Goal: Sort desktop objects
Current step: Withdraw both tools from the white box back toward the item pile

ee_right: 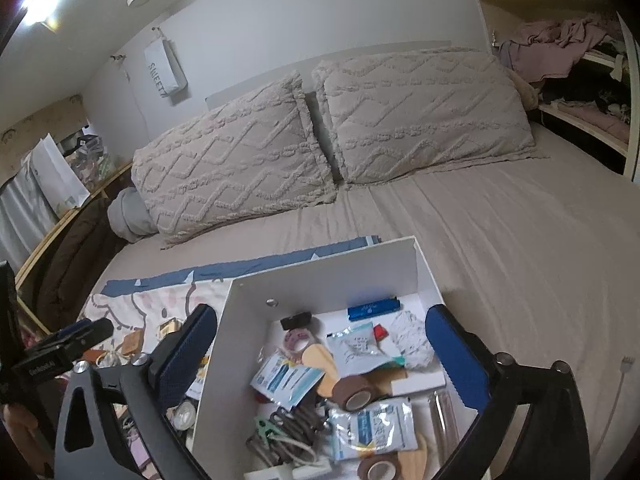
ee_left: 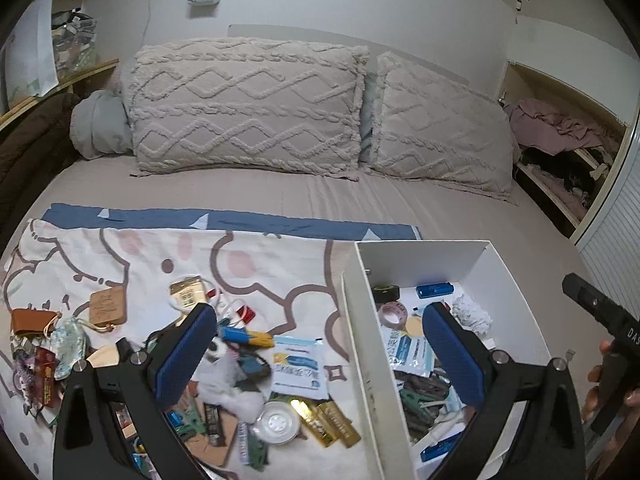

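A heap of small objects lies on a cartoon-print cloth (ee_left: 120, 248): a white sachet (ee_left: 298, 368), gold bars (ee_left: 332, 424), a round clear lid (ee_left: 278, 424), a wooden tag (ee_left: 107, 306). To the right stands a white box (ee_left: 424, 260) holding a blue bar (ee_right: 372, 308), brown tape rolls (ee_right: 354, 392), sachets (ee_right: 372, 428) and crumpled tissue (ee_right: 412, 340). My left gripper (ee_left: 320, 344) hangs open above the heap and the box's left wall, with nothing between its blue pads. My right gripper (ee_right: 320, 344) is open wide over the box (ee_right: 320, 276), holding nothing.
All this sits on a beige bed with two textured pillows (ee_left: 244, 104) at the head. A hand (ee_left: 596, 392) grips a black tool body at the right edge. A white cable (ee_right: 622, 376) lies on the sheet right of the box. Shelves of clothes (ee_right: 560, 36) stand at the far right.
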